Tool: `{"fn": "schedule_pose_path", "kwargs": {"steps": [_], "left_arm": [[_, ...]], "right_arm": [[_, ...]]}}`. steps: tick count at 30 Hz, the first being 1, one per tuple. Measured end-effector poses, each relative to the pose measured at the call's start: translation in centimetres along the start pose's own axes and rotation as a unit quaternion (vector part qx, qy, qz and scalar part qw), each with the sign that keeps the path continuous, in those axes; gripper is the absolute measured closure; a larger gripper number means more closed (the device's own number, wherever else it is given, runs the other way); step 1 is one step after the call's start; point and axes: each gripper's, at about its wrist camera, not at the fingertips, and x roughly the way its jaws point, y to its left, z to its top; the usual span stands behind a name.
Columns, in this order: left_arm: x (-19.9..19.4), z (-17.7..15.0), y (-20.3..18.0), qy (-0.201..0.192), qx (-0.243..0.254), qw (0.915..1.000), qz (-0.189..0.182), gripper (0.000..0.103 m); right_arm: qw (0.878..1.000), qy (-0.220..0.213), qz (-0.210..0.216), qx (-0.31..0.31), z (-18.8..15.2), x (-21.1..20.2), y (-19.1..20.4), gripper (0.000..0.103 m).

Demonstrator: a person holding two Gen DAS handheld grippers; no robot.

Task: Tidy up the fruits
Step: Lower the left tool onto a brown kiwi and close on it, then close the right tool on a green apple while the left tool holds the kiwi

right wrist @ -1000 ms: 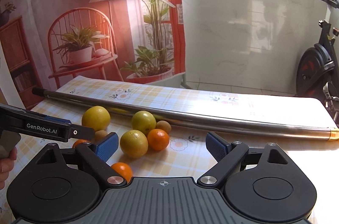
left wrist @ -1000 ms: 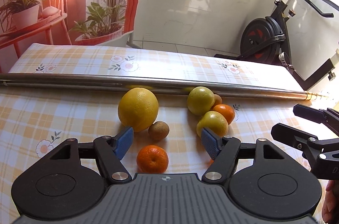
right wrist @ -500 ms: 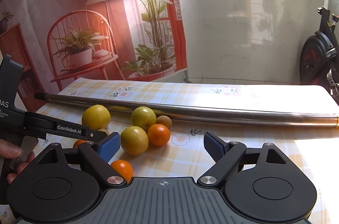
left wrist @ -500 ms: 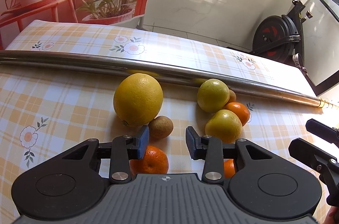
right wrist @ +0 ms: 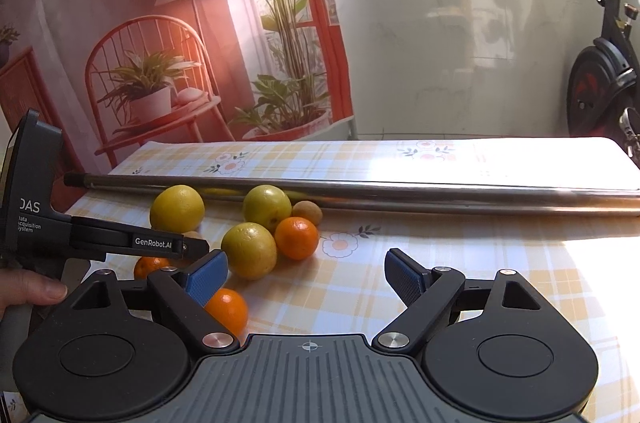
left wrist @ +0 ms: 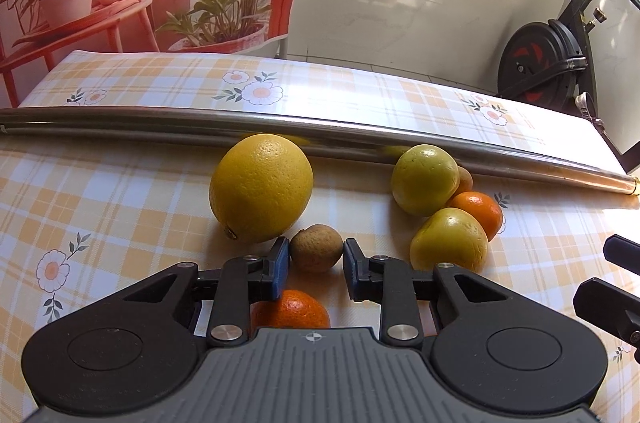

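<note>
While sunlight falls across a checked, flower-printed table (left wrist: 120, 191), the left claw (left wrist: 316, 265) sits low over the cloth with its blue-padded fingers (left wrist: 279, 271) drawn in on either side of a small brown kiwi (left wrist: 316, 249); the pads look to be touching the fruit, though whether they truly grip it cannot be told. Just behind the kiwi and to its left lies a large yellow grapefruit (left wrist: 262, 188), near a long steel pipe (left wrist: 160, 125) that runs the width of the table. An orange (left wrist: 290, 311) rests below the left claw, partly hidden by its body. To the right sits a cluster: two yellow-green citrus fruits, one by the pipe (left wrist: 425, 179) and one nearer the camera (left wrist: 450, 239), with a second orange (left wrist: 478, 207) and a small tan fruit (left wrist: 465, 179) tucked against them.

From the right wrist view, the right claw (right wrist: 306, 273) hangs released, fingers spread wide above bare cloth, to the right of the fruit. A third orange (right wrist: 229, 309) lies just behind its left pad. A thumb (right wrist: 38, 293) shows at the frame's left edge on the left claw's handle. An exercise bike (right wrist: 600, 79) stands beyond the table.
</note>
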Motion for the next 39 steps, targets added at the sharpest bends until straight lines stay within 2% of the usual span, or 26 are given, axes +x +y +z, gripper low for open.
{"fn": "schedule_pose_path", "kwargs": {"steps": [4,11,19,25,27,34,36,39], "left_arm": [[-1.1,-0.1,0.0,-0.007,0.012,0.9999,-0.005,0.073],[-4.5,-0.9,0.1,-0.035,0.033,0.9988,-0.015,0.073],[-7.8,-2.8,1.6,-0.051,0.028,0.9979,-0.028,0.073],[-9.0,-3.7,2.5,-0.056,0.025,0.9976,-0.031,0.073],[-9.1,-3.9,2.9,-0.058,0.023,0.9976,-0.029,0.073],[-9.5,-4.8,3.9,-0.061,0.015,0.9972,-0.041,0.073],[-9.7,-5.0,4.1,-0.061,0.013,0.9970,-0.046,0.073],[-9.9,-5.2,4.5,-0.063,0.009,0.9967,-0.051,0.073]], "right_arm": [[1.000,0.007,0.018,0.002,-0.1,0.3,-0.1,0.019],[0.999,0.024,0.046,-0.012,0.7,1.3,1.2,0.030],[0.992,0.035,0.075,-0.091,2.1,3.6,4.3,0.042],[0.982,0.065,0.049,-0.169,2.6,6.2,6.6,0.049],[0.978,0.077,0.034,-0.189,2.4,7.1,7.1,0.055],[0.967,0.096,0.008,-0.234,1.9,8.0,8.4,0.057],[0.964,0.099,-0.003,-0.248,1.8,8.1,8.7,0.061],[0.964,0.100,-0.003,-0.246,1.8,8.0,8.7,0.062]]}}
